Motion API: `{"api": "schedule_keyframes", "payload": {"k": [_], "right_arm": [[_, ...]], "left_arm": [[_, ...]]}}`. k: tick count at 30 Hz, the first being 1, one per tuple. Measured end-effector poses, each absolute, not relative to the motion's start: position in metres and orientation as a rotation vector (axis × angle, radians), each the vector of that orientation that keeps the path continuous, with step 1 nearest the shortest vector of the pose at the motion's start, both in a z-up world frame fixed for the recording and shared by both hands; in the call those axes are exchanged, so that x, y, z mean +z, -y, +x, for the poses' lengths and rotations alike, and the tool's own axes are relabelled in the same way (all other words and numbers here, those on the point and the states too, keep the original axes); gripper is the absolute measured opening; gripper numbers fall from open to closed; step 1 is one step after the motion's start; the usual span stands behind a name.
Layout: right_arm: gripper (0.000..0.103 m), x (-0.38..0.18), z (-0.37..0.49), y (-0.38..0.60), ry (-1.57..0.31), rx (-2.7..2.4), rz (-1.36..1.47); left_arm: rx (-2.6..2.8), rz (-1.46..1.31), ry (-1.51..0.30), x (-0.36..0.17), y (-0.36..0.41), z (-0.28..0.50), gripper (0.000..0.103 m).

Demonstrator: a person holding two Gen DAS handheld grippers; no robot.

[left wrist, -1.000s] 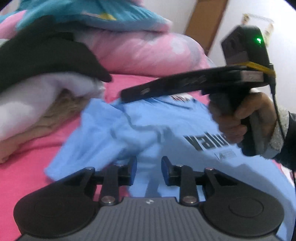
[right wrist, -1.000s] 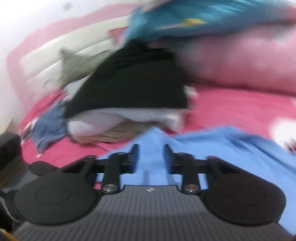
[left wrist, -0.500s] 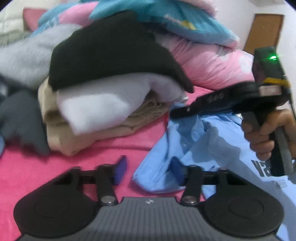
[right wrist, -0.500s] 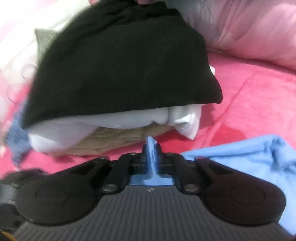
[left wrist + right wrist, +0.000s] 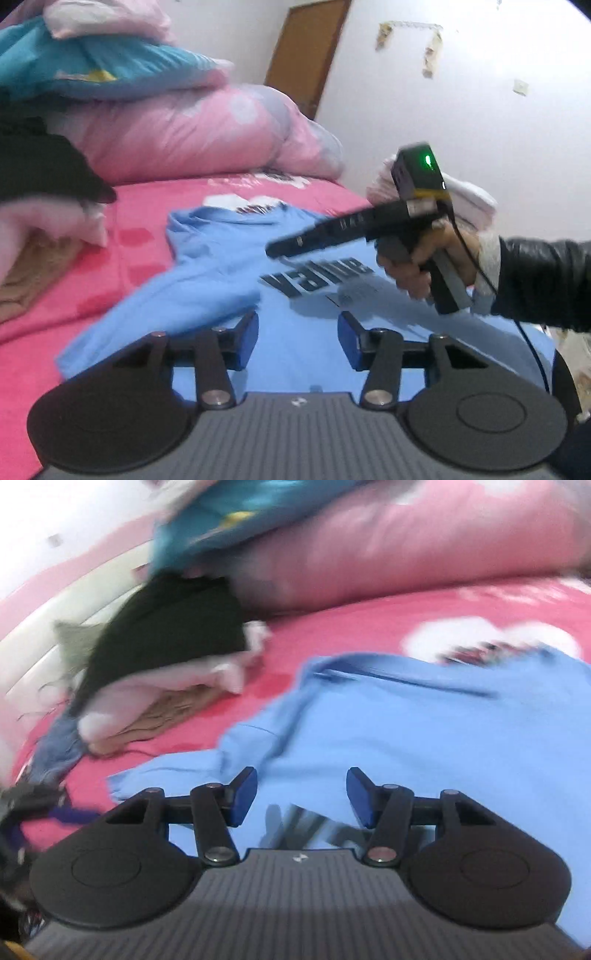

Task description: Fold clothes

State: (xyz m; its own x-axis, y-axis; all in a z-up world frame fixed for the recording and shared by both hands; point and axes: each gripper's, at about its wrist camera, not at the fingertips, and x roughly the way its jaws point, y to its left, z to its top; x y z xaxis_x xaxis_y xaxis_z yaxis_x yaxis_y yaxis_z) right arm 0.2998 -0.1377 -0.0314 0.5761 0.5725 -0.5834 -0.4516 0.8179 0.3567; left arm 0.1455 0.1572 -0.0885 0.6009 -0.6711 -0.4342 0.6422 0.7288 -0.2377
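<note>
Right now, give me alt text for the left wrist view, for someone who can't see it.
A light blue T-shirt lies spread on a pink bed, with the open left gripper just above it. The person's right hand holds the right gripper over the shirt's lettering.

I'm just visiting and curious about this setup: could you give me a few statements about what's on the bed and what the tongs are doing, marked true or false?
1. The blue T-shirt lies spread on the pink bedsheet. True.
2. The left tongs grip the shirt. False: they are open, holding nothing.
3. The right tongs are open. True.
4. The stack of folded clothes has a black garment on top. True.
5. The shirt is plain. False: dark lettering is printed on it.
</note>
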Motion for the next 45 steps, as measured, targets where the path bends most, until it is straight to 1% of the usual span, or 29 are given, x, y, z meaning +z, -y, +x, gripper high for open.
{"api": "schedule_keyframes", "payload": {"k": [4,6,7,10,15,16,17,18,20,22,25,26,27,32,35,37,41,43,44,45], "right_arm": [[0.053,-0.019,0.293,0.12,-0.712,0.638,0.162],[0.053,-0.012,0.292,0.102,-0.702,0.685,0.141],[0.053,-0.01,0.293,0.091,-0.704,0.709,0.127],[0.053,-0.013,0.299,0.062,-0.723,0.752,0.038],[0.051,-0.03,0.31,0.036,-0.772,0.75,-0.085],[0.047,-0.032,0.309,0.035,-0.776,0.759,-0.094],[0.039,-0.034,0.308,0.035,-0.779,0.769,-0.102],[0.034,-0.036,0.307,0.034,-0.783,0.778,-0.111],[0.022,-0.037,0.304,0.034,-0.772,0.786,-0.139],[0.016,-0.036,0.302,0.034,-0.761,0.796,-0.154],[0.014,-0.034,0.299,0.034,-0.74,0.806,-0.18],[0.01,-0.033,0.298,0.034,-0.732,0.807,-0.19],[0.009,-0.032,0.296,0.034,-0.721,0.808,-0.2],[0.003,-0.019,0.284,0.036,-0.639,0.765,-0.26],[0.002,-0.005,0.274,0.031,-0.555,0.751,-0.302],[0.002,0.004,0.267,0.02,-0.474,0.746,-0.382],[0.002,0.019,0.259,-0.011,-0.308,0.74,-0.552],[0.002,0.026,0.262,-0.027,-0.247,0.745,-0.606],[0.002,0.028,0.264,-0.034,-0.22,0.744,-0.63],[0.002,0.028,0.267,-0.042,-0.189,0.739,-0.662]], "left_arm": [[-0.689,-0.119,-0.493,-0.085,-0.172,0.148,0.056],[-0.616,-0.166,-0.469,-0.081,-0.183,0.149,0.063],[-0.556,-0.175,-0.47,-0.077,-0.188,0.15,0.064],[-0.398,-0.192,-0.538,-0.078,-0.205,0.162,0.064],[-0.307,-0.162,-0.633,-0.089,-0.212,0.175,0.064],[-0.307,-0.15,-0.644,-0.091,-0.21,0.176,0.064],[-0.309,-0.138,-0.655,-0.093,-0.208,0.177,0.064],[-0.314,-0.125,-0.663,-0.094,-0.206,0.178,0.064],[-0.321,-0.104,-0.675,-0.097,-0.203,0.179,0.064],[-0.318,-0.108,-0.679,-0.099,-0.204,0.179,0.062],[-0.315,-0.115,-0.685,-0.101,-0.205,0.179,0.061],[-0.314,-0.117,-0.687,-0.102,-0.206,0.18,0.06],[-0.313,-0.119,-0.689,-0.103,-0.206,0.18,0.058],[-0.321,-0.137,-0.679,-0.103,-0.207,0.182,0.058],[-0.325,-0.162,-0.676,-0.103,-0.21,0.183,0.054],[-0.323,-0.188,-0.673,-0.104,-0.214,0.184,0.053],[-0.321,-0.275,-0.655,-0.104,-0.226,0.186,0.043],[-0.322,-0.335,-0.644,-0.104,-0.234,0.187,0.033],[-0.324,-0.369,-0.641,-0.104,-0.237,0.187,0.022],[-0.328,-0.4,-0.636,-0.104,-0.241,0.187,0.015]]}}
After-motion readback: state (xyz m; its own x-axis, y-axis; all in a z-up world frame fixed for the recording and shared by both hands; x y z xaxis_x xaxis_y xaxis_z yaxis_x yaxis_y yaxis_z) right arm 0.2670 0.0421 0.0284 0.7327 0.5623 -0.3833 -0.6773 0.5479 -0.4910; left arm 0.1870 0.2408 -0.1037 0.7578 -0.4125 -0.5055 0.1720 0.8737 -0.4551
